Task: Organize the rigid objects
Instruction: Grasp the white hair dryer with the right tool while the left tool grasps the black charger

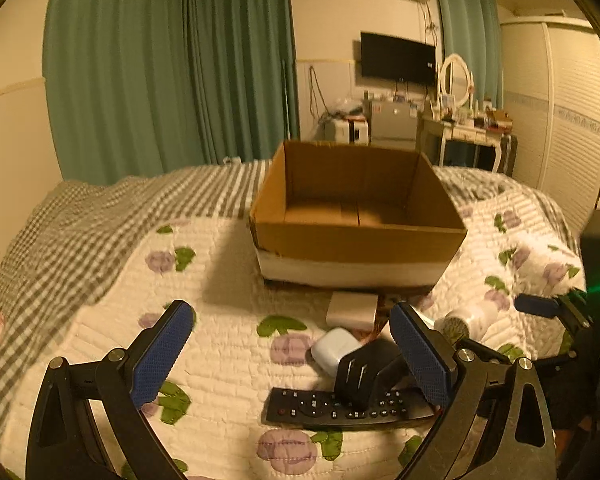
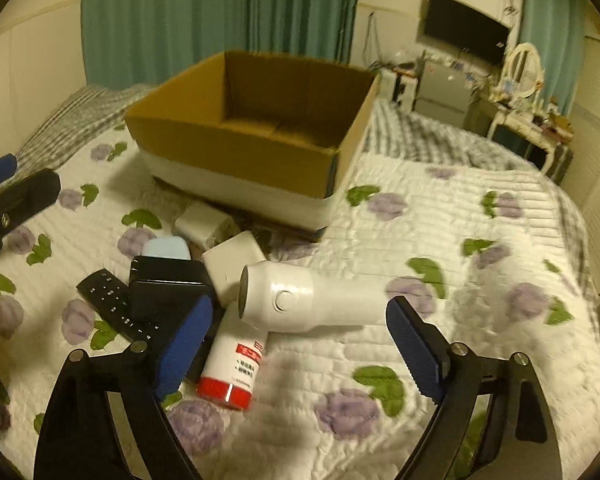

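An open cardboard box (image 1: 356,240) (image 2: 228,148) stands on the bed, nothing visible inside. In front of it lies a pile: a black remote (image 1: 340,410) (image 2: 112,300), a black box-shaped device (image 1: 364,368) (image 2: 166,288), a white earbud case (image 1: 334,348), white adapters (image 1: 352,310) (image 2: 234,264), a white cylindrical appliance (image 2: 308,300) (image 1: 470,318) and a white bottle with a red cap (image 2: 232,368). My left gripper (image 1: 292,352) is open and empty just before the pile. My right gripper (image 2: 300,348) is open around the white appliance and the bottle, not closed on them.
The bed carries a white floral quilt (image 2: 440,240) and a grey checked blanket (image 1: 100,220). Green curtains (image 1: 160,60), a wall TV (image 1: 396,56), a dressing table (image 1: 468,128) and a wardrobe (image 1: 560,100) stand beyond the bed.
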{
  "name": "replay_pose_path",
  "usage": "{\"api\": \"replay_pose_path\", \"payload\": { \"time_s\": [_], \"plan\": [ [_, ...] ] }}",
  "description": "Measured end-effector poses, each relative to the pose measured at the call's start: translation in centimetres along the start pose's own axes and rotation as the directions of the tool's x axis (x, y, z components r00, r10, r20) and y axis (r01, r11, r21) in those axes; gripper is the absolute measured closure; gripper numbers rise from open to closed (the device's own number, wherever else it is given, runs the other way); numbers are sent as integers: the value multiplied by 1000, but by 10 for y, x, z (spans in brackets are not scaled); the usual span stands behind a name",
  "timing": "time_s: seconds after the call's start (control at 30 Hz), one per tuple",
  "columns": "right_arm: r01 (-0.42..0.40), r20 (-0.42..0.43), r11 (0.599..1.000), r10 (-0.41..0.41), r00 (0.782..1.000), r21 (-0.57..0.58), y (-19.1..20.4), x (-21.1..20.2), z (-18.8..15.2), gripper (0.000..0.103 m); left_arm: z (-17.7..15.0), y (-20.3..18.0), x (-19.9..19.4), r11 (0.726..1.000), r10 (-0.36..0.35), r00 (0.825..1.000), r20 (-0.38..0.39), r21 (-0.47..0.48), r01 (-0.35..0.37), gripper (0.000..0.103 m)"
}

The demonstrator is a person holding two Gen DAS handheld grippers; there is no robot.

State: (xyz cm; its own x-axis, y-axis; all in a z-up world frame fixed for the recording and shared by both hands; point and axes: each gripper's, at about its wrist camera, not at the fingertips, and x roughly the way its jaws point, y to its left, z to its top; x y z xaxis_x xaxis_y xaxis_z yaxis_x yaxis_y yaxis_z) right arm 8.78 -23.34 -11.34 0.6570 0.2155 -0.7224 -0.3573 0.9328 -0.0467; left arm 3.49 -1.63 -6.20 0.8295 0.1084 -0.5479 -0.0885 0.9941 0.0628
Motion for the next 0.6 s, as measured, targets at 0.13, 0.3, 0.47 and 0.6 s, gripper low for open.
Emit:
{"api": "replay_pose_path", "payload": {
  "time_s": [0.13,0.3,0.47,0.6],
  "plan": [
    [-21,-78,999,19,997,-29,3,27,3,16,-9,-6,17,1000,5,998,-57,28,-3,4],
    [13,-105,999,-18,994,-48,2,47,6,26,-18,-15,30,998,3,993,-115,57,4,4],
    [-13,-11,999,12,1000,-50,-4,15,12,43,-25,-29,33,995,-26,990,-138,95,39,4],
    [-30,29,1000,30,999,-6,-22,-7,14,44,-31,-47,45,986,-36,988,-153,153,60,4]
  ]
}}
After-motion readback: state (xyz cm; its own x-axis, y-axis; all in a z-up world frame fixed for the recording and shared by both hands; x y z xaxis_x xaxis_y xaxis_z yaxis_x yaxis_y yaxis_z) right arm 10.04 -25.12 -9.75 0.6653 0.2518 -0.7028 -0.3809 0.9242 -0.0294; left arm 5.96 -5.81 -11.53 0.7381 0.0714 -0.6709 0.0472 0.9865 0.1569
